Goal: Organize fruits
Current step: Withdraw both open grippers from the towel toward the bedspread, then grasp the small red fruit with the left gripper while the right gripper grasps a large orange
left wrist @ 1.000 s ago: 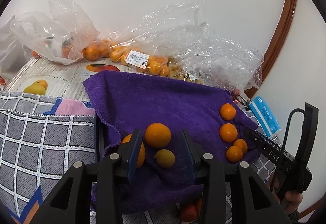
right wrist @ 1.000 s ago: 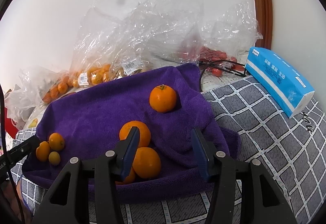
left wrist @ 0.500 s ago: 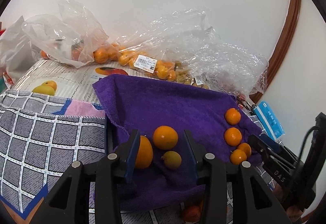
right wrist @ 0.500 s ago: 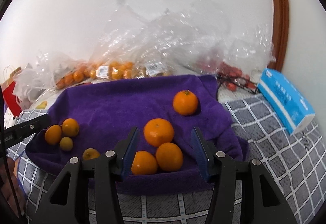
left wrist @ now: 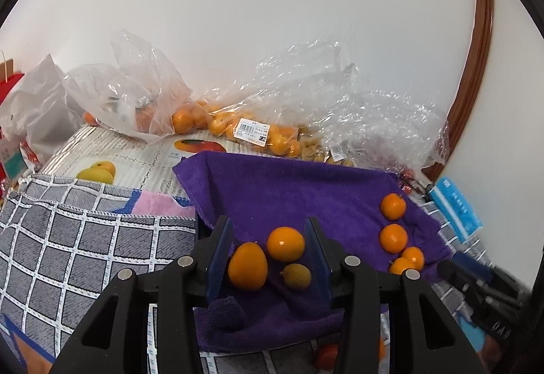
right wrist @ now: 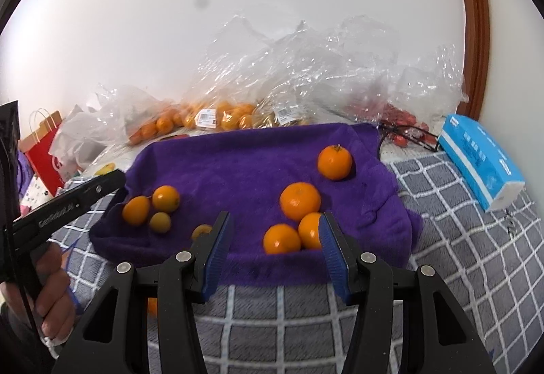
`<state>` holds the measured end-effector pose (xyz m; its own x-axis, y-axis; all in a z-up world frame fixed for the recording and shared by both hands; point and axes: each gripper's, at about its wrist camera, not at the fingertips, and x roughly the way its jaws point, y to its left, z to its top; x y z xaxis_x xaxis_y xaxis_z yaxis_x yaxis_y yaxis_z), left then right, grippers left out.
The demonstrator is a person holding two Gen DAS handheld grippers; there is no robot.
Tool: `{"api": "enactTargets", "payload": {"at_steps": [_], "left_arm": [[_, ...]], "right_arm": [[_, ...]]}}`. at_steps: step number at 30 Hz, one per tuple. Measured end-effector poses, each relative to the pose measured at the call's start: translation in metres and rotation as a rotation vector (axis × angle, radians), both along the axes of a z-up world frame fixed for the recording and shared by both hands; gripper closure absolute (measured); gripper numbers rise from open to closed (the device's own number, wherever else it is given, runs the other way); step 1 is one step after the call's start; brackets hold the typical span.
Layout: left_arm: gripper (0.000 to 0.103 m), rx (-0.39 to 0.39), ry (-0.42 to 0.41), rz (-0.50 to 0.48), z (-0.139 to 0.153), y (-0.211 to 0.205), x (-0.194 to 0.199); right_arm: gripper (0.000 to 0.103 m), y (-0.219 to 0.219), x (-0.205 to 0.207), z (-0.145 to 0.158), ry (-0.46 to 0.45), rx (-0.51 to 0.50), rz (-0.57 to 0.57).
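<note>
Left wrist view: left gripper, jaws just opening, brackets three loose round orange fruits on the rumpled purple towel, pressing none. Right gripper hangs part-open, empty. A careless nudge could roll fruit off the towel's near edge.

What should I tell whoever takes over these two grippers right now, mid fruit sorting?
Left gripper: open, jaws have just been opening, nothing held; three fruits on the towel show between its fingers: an oval orange fruit, a round orange and a small yellowish fruit.
Right gripper: open, empty, near the towel's front edge.
Purple towel: small fruits grouped at its left end, four larger oranges towards its right end.
Done: two rough groups on the towel.
Left: one small fruit lies apart near the front edge; bagged fruit sits by the wall.
</note>
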<state>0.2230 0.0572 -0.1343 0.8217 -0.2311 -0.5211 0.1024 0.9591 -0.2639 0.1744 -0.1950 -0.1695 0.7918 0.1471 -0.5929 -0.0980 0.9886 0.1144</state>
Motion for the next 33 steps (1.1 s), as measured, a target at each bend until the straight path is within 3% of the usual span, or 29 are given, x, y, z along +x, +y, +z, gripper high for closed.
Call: {"api": "enactTargets", "payload": {"at_steps": [3,6,13,17,22,24,33], "left_arm": [[0.061,0.018,0.068,0.026,0.002,0.003,-0.002],[0.061,0.015,0.085,0.057,0.000,0.019,-0.016],[0.061,0.024,0.191,0.092,-0.019,0.052,-0.043],[0.061,0.051,0.197,0.103,-0.031,0.054,-0.049],[0.061,0.029,0.243,0.066,-0.047,0.053,-0.047],[0.061,0.032,0.270,0.052,-0.051,0.052,-0.046],[0.061,0.066,0.253,0.056,-0.052,0.046,-0.055]], "right_arm": [[0.051,0.001,-0.006,0.000,0.024,0.012,0.000],[0.051,0.005,-0.012,-0.004,0.042,0.034,0.023],[0.051,0.029,-0.015,-0.022,0.092,0.048,0.113],[0.052,0.044,-0.015,-0.030,0.125,0.093,0.180],[0.052,0.062,-0.014,-0.037,0.158,0.084,0.245],[0.052,0.067,-0.014,-0.039,0.167,0.064,0.241],[0.052,0.071,-0.005,-0.048,0.200,0.063,0.244]]}}
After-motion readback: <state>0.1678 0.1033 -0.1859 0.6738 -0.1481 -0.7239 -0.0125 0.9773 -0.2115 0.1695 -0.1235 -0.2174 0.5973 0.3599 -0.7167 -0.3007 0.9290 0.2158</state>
